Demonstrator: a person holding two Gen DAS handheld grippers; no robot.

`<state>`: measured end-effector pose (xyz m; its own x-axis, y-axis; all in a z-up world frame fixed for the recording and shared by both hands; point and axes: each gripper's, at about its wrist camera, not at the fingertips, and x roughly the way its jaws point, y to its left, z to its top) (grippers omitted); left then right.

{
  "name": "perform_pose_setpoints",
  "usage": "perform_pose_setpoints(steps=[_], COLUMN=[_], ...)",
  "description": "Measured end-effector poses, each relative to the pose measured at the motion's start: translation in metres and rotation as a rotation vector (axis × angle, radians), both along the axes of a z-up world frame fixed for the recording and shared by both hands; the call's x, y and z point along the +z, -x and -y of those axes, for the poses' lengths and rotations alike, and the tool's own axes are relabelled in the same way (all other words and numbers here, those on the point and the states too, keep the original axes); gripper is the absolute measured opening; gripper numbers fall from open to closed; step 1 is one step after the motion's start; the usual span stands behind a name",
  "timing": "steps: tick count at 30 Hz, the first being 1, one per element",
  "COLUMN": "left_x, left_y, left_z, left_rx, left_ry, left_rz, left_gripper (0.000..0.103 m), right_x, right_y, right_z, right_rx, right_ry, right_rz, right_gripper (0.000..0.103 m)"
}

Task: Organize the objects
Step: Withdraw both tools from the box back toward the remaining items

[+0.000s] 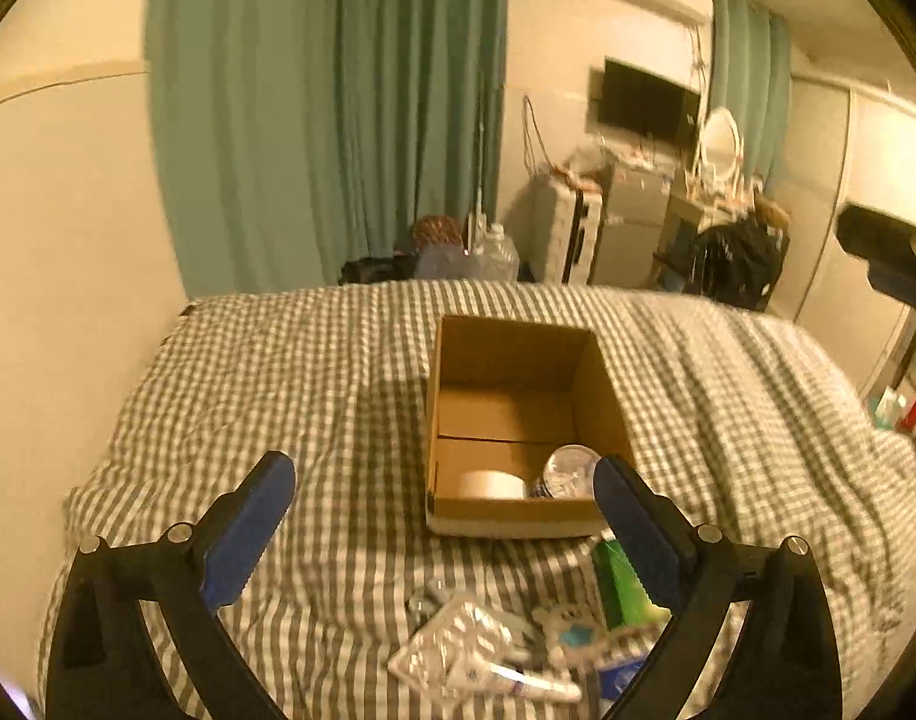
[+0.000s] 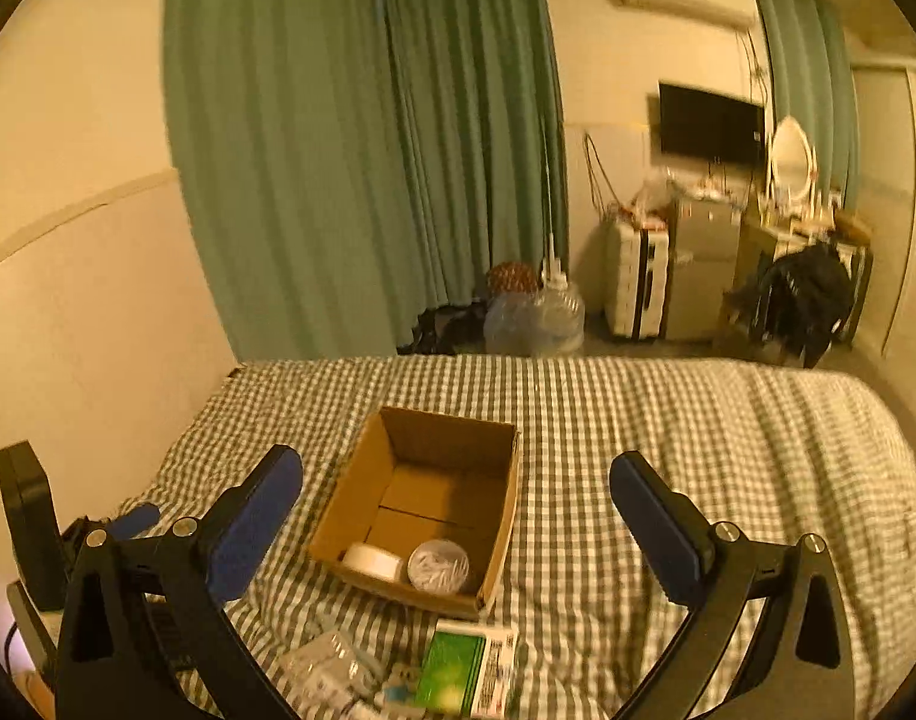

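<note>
1. Left wrist view: your left gripper (image 1: pixel 444 483) gapes wide, holding nothing, above the checked bedspread (image 1: pixel 278 372).
2. Your right gripper (image 2: pixel 456 477) also gapes, holding nothing.
3. Cardboard box (image 2: pixel 362 492) mid-bed holds a tape roll (image 2: pixel 371 560) and round container (image 2: pixel 438 566); packets (image 1: pixel 458 642) lie near the bed's front edge.

Matt brown cardboard box (image 1: pixel 517 420); soft checked cloth bed cover (image 1: pixel 278 372); glossy crinkled plastic packet (image 1: pixel 458 648); matt black plastic tongs (image 2: pixel 456 498).

Warm, dim yellow-orange indoor light tints both views. Fisheye distortion bends the walls and curtains (image 1: pixel 326 108), with black corners around the round frame. Everything looks soft; the packets (image 1: pixel 475 648) nearest the lens are blurred. The box (image 1: pixel 517 414) throws a shadow leftward onto the bed (image 1: pixel 248 372).
</note>
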<state>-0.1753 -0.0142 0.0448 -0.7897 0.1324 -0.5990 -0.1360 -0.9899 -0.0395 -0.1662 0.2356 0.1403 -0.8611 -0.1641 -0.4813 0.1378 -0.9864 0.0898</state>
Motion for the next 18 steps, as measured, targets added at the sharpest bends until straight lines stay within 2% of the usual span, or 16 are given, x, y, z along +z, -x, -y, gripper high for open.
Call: perform_pose_setpoints(steps=[5,9,13,16,18], left_x=[0.020,0.016,0.002,-0.018,-0.034], left_y=[-0.061,-0.103,-0.125,-0.134,-0.138], left_z=[0.013,0.017,0.018,0.019,0.020], left_rx=[0.040,0.048,0.062,0.083,0.102], left_ry=[-0.035,-0.014,-0.010,0.005,0.018], left_rz=[-0.035,-0.060,-0.048,-0.038,-0.028], left_gripper=[0.102,0.102,0.102,0.102,0.102], right_x=[0.012,0.003,-0.022,-0.054,-0.083], right_y=[-0.071,-0.112,-0.138,-0.143,-0.139], right_z=[0.018,0.028,0.033,0.034,0.036], right_rx=[0.042,0.057,0.045,0.002,0.008], right_ry=[-0.043,-0.059,-0.089,-0.121,-0.117], right_rz=[-0.031,-0.039,-0.028,-0.006,0.049], right_gripper=[0.103,0.103,0.103,0.103,0.103])
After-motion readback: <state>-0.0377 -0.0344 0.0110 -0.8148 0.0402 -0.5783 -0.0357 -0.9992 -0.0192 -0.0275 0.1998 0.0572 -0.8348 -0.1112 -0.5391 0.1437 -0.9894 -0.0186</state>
